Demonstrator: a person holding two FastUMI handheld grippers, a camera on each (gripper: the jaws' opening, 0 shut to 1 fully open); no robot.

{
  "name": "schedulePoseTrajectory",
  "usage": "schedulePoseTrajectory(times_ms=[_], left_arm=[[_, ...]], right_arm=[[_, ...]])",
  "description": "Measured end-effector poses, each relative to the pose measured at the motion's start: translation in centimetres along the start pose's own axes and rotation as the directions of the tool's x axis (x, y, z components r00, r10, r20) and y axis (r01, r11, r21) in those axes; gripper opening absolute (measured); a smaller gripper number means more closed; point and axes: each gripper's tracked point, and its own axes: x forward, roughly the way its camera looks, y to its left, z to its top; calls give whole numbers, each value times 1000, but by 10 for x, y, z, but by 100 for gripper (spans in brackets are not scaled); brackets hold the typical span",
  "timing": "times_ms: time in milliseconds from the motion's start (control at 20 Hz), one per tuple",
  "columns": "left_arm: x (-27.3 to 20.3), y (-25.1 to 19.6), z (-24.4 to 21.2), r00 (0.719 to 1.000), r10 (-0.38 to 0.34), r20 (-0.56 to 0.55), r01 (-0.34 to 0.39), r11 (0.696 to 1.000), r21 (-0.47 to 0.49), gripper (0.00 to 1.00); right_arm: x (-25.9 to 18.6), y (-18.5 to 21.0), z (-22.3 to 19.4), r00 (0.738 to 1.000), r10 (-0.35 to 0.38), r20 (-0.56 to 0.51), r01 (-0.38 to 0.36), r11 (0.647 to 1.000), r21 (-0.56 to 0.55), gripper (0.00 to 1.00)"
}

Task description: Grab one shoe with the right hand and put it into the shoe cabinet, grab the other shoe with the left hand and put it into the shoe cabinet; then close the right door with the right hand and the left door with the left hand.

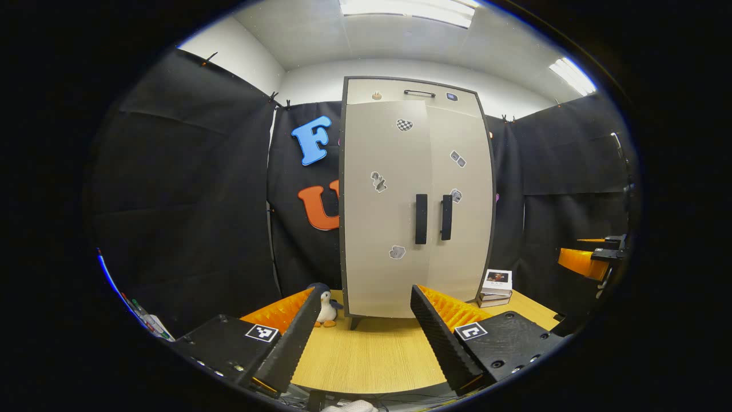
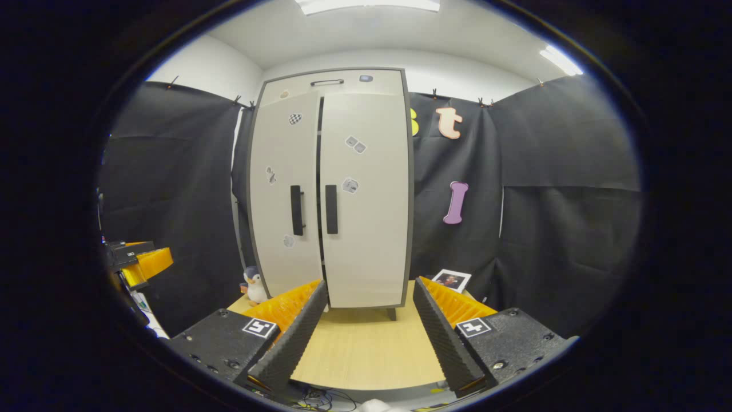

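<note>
Left gripper view
Cabinet: shoe cabinet (image 1: 416, 194) stands upright on the wooden table (image 1: 372, 355), long axis vertical, front facing the camera.
Doors: left door (image 1: 386, 209) and right door (image 1: 460, 200) look flush, handles side by side.
Contents: hidden behind the doors.
Claw: left gripper (image 1: 366, 337) released, jaws spread, nothing between.
Beside: penguin toy (image 1: 327, 309) at the cabinet's left foot; stacked books (image 1: 496, 288) at its right.
Far edge: right gripper (image 1: 589, 257), state unclear.

Right gripper view
Doors: a thin dark gap runs between them; possibly the left one is not quite shut.
Claw: right gripper (image 2: 370, 335) released, empty.
</note>
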Motion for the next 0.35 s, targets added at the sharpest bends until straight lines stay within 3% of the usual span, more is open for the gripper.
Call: schedulePoseTrajectory(times_ms=[350], left_arm=[[-1,5,0,1000,8,3,-8,1000,-6,96]], right_arm=[[1,2,-1,1000,-1,1,1,1000,-1,99]])
